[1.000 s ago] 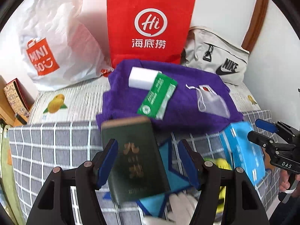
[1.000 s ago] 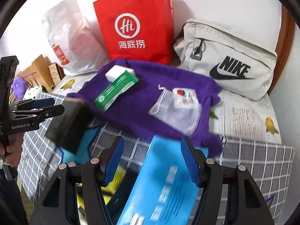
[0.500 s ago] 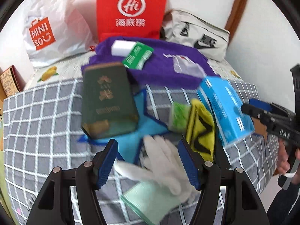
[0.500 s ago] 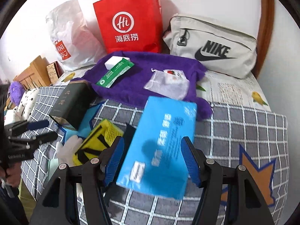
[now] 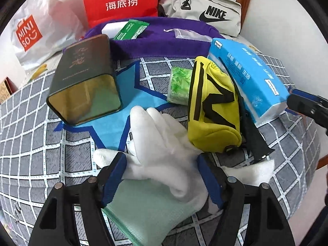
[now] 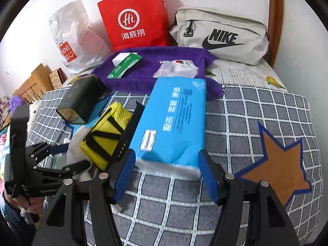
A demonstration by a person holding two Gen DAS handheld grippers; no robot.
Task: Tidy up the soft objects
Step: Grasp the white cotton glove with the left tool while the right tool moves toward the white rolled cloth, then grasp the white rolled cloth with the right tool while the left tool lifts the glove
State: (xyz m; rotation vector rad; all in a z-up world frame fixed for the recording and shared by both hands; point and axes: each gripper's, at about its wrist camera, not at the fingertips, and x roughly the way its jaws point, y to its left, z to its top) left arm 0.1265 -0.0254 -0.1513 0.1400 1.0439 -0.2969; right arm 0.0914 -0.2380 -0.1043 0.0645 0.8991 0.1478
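A white glove (image 5: 160,143) lies on the grey checked bedcover (image 5: 30,143), partly over a mint-green cloth (image 5: 143,211). My left gripper (image 5: 162,168) is low over the glove with one blue pad on each side; its jaws are closing, with no visible squeeze. A yellow pouch (image 5: 213,110) with black stripes lies to the glove's right. My right gripper (image 6: 166,164) stands open around the near end of a blue tissue pack (image 6: 176,119), pads apart from it. In the right wrist view the left gripper (image 6: 59,157) shows at the left.
A dark green box (image 5: 86,82), a green wipes packet (image 5: 178,86) and a black strap (image 5: 252,135) lie among the soft things. Behind are a purple towel (image 6: 153,69) bearing small packets, a red paper bag (image 6: 133,16), a white plastic bag (image 6: 71,34) and a beige Nike bag (image 6: 221,34).
Both views have drawn back and down toward the bed's near side. The left gripper left the green box and now straddles the white glove; the right one reached the tissue pack's near end.
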